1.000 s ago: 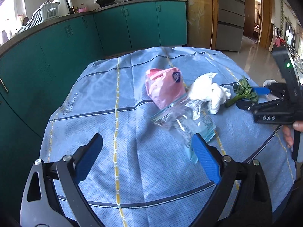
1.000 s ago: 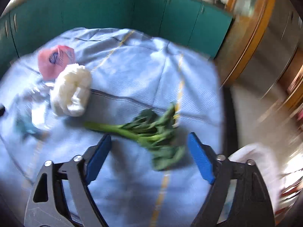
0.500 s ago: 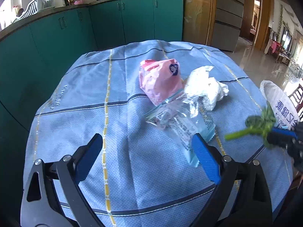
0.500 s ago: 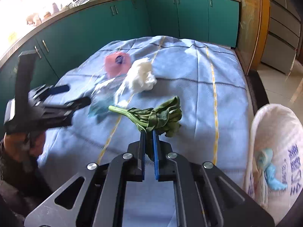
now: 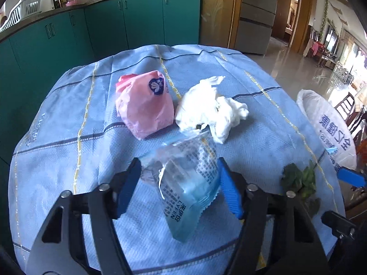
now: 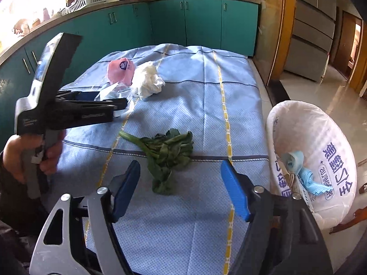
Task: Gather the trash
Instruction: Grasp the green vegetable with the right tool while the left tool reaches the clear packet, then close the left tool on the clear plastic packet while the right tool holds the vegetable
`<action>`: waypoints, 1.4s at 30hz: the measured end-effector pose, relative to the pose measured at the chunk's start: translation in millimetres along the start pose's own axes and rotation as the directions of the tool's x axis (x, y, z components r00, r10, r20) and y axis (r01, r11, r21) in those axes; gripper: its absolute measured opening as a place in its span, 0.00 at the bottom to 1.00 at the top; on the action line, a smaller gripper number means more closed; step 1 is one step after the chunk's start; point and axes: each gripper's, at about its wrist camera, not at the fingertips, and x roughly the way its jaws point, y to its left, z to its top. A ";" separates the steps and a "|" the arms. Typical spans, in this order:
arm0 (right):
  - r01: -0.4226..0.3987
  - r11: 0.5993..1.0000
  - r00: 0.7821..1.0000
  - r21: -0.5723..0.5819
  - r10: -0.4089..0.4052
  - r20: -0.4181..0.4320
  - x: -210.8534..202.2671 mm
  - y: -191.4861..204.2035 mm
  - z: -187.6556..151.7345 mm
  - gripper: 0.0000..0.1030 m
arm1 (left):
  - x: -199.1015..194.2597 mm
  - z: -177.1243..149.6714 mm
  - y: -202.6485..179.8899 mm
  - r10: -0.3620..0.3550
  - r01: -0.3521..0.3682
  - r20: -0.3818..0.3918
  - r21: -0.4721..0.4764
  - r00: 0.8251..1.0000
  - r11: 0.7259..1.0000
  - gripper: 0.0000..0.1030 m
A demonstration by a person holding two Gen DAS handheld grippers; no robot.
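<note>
Trash: a clear plastic wrapper (image 5: 188, 183), pink packet (image 5: 144, 105), crumpled white tissue (image 5: 211, 110) and leafy green stalk (image 6: 165, 151) lie on the blue-clothed surface (image 6: 206, 96).
Left tongs (image 5: 179, 183): spread apart, straddling the wrapper at lower centre, apparently lined up to pinch it.
Right tongs (image 6: 181, 183): spread apart and holding nothing, low in the frame just short of the greens.
Bag: a white trash bag (image 6: 321, 137) sits at right, mouth open beside the surface edge, likely so items drop straight in.

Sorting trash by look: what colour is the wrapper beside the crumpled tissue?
Pink wrapper, dark blue emblem; clearest in left wrist view.
</note>
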 end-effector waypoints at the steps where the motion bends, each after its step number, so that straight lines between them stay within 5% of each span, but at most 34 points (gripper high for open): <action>1: -0.005 1.000 1.000 0.000 0.005 -0.002 2.2 0.5 1.0 0.71 | -4.0 -3.7 3.6 -0.006 0.006 -0.003 -0.002 1.000 1.000 0.57; 7: -0.019 1.000 0.999 0.018 0.020 -0.026 24.8 4.9 3.8 0.71 | -40.4 -33.5 19.0 -0.002 0.001 0.017 0.048 1.000 0.999 0.60; 12: 0.086 0.995 0.996 -0.052 -0.088 -0.029 45.0 25.6 9.9 0.72 | -60.9 -54.4 18.6 0.052 -0.057 0.042 0.131 0.998 0.990 0.65; 23: 0.051 0.993 0.998 -0.102 -0.055 -0.031 58.9 51.9 16.8 0.77 | -62.1 -68.3 19.1 0.063 -0.067 0.029 0.166 0.998 0.984 0.67; 34: 0.072 0.995 0.997 -0.074 -0.074 -0.032 46.5 46.4 9.5 0.29 | -57.9 -71.7 22.5 0.074 -0.077 0.022 0.142 0.997 0.987 0.69; 42: 0.079 0.997 0.996 -0.018 -0.079 -0.033 27.8 44.9 5.5 0.26 | -51.9 -72.6 21.7 0.092 -0.092 0.009 0.140 0.996 0.986 0.75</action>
